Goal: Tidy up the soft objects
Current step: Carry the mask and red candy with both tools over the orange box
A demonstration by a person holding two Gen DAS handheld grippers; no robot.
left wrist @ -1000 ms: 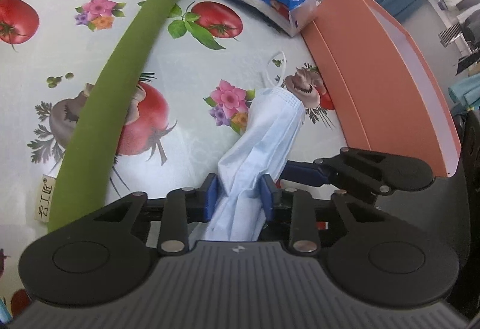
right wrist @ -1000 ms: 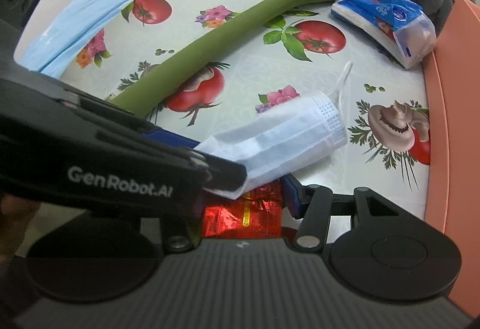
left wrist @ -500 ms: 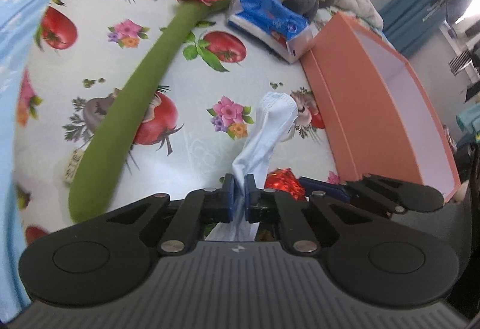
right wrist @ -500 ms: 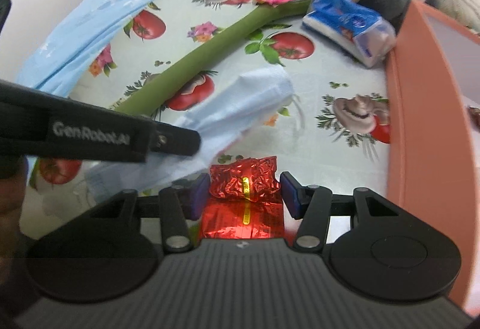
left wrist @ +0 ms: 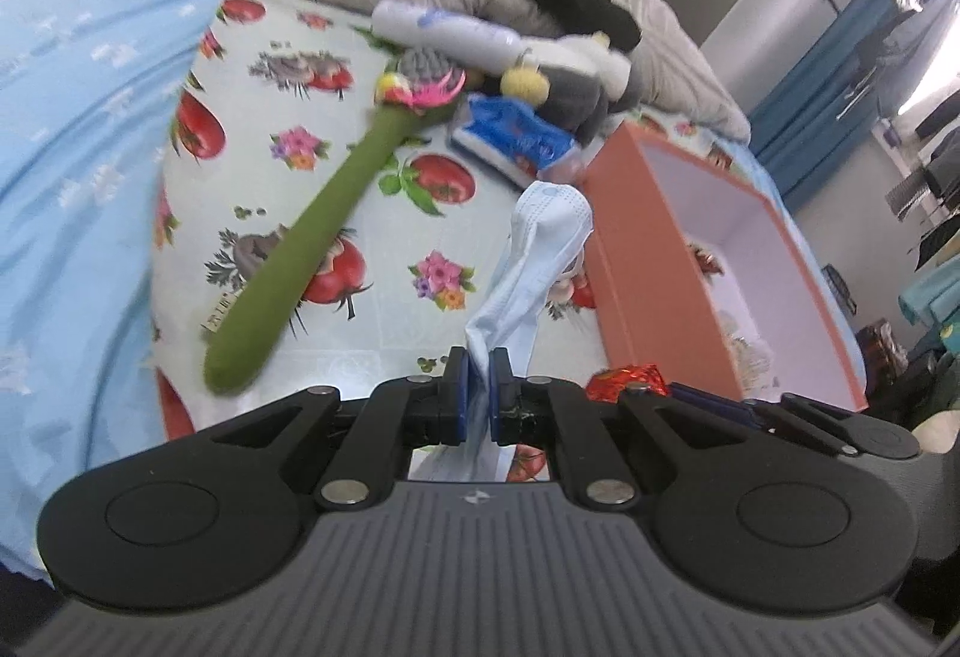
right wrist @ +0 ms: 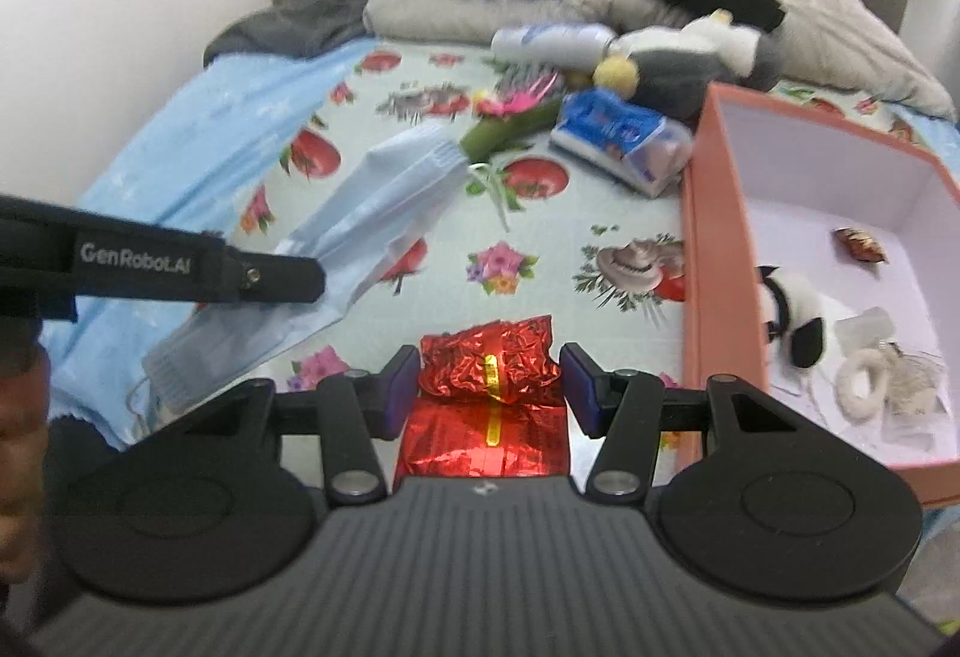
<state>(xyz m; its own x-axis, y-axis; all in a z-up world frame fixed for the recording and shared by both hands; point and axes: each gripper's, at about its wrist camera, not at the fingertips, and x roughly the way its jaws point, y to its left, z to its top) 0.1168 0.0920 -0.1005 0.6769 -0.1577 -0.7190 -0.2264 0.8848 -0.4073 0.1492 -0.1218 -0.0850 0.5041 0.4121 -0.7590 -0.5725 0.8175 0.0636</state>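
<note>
1. Nearest you, your left gripper (left wrist: pixel 478 393) is pressed together on a blue mask (left wrist: pixel 543 237). The mask hangs clear of the cloth (left wrist: pixel 360 237), its long axis running away from the pads toward the box corner.
2. Your right gripper (right wrist: pixel 489 387) stands half spread with a red foil packet (right wrist: pixel 489 393) filling the gap. Its pads meet the packet's sides, so you appear to be pinching it, though the crumpled foil hides the exact contact.
3. The relation that matters: the orange box (right wrist: pixel 696 249) lies to the right of both tools. Your right hand is the nearer one; its packet sits just beside the near wall. The mask must cross further right.
4. Inside the box you can see a black-and-white plush (right wrist: pixel 792 315), a white loop and something pale and tangled; these are too blurred to name.
5. Further off, still on the cloth: a green plush stick (left wrist: pixel 312 243), a blue tissue pack (right wrist: pixel 624 141) and a grey plush toy (right wrist: pixel 690 57).
6. The box's near right corner is cut off, and the mask's lower end hides behind your left gripper.
</note>
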